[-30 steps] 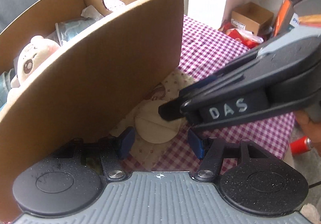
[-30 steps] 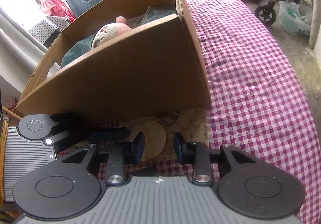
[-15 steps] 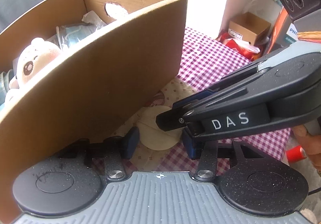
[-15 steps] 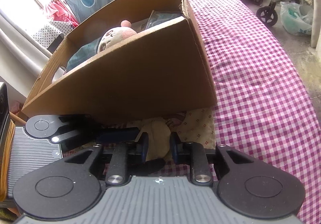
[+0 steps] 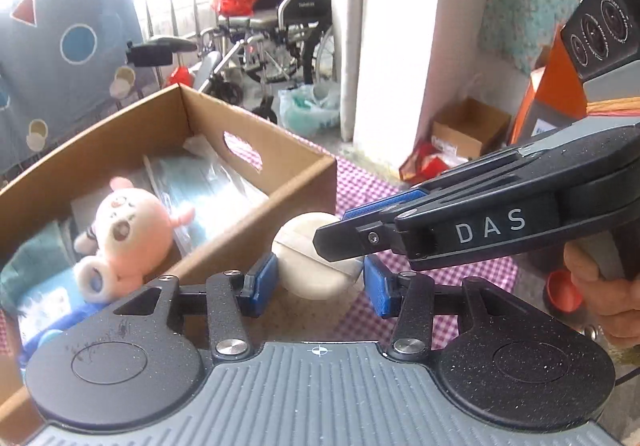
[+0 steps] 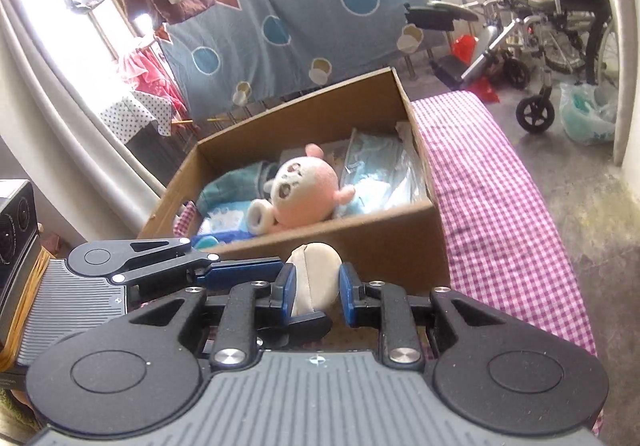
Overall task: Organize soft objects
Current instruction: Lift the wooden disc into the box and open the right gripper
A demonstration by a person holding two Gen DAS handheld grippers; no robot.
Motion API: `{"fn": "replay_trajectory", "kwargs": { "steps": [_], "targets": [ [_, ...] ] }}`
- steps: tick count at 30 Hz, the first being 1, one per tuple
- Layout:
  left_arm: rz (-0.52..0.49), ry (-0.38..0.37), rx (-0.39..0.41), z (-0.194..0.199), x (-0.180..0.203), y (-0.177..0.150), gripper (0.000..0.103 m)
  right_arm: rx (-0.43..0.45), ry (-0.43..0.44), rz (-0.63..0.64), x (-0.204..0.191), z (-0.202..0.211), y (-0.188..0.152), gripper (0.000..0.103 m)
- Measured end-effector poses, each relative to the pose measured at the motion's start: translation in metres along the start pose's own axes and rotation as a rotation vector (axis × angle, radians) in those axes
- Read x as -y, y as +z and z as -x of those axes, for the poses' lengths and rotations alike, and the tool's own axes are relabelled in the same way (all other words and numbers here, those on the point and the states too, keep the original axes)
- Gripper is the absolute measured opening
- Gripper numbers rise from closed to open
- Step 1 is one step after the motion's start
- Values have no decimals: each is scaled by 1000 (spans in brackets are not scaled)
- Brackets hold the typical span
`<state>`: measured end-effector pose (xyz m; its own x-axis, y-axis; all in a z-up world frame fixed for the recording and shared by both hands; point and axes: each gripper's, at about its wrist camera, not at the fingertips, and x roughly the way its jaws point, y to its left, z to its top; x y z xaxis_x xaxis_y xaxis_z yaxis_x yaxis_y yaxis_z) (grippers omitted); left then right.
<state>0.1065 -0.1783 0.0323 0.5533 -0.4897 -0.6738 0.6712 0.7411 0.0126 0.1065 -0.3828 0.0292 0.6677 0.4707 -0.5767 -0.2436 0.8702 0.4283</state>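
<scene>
Beside the cardboard box (image 6: pixel 360 242), right tongs (image 6: pixel 316 288) level, clamped on cream cushion (image 6: pixel 314 274); left tongs (image 5: pixel 318 280) agape.

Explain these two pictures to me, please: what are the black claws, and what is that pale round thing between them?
No robot here: a person holds a hand-held gripper in each hand, and each carries a camera looking along its own fingers. One picture is from the left hand-held gripper, the other from the right hand-held gripper. The right one pinches a beige round cushion above the checked tablecloth; the left one's fingers stand open on either side of it. Behind is a cardboard box holding a pink plush toy and packets.
</scene>
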Motion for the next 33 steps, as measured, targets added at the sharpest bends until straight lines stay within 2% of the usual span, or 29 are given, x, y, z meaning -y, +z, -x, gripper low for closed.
{"fn": "replay_trajectory", "kwargs": {
  "steps": [4,7,10,13,20,27,30,33],
  "targets": [
    [-9,50,51,15,-15,17,47,11,45,54,-17,-7,32,26],
    [17,75,46,11,-36,30,47,-24,76,78,-22,-30,57,26],
    [82,67,-20,-8,-65,40,47,-107,113,55,-17,-65,79,26],
    [156,43,-123,-36,-93,44,47,-228,151,14,-4,-108,94,26],
    [299,-37,-343,-101,-131,36,47,-419,169,-70,26,-178,102,26],
    [325,-57,-407,-124,-138,34,47,-510,128,-50,35,-212,99,26],
    [317,-34,-406,-126,-139,36,49,-508,99,-3,29,-213,97,27],
    [311,-29,-387,-120,-138,39,52,-466,74,34,26,-204,101,28]
  ]
}}
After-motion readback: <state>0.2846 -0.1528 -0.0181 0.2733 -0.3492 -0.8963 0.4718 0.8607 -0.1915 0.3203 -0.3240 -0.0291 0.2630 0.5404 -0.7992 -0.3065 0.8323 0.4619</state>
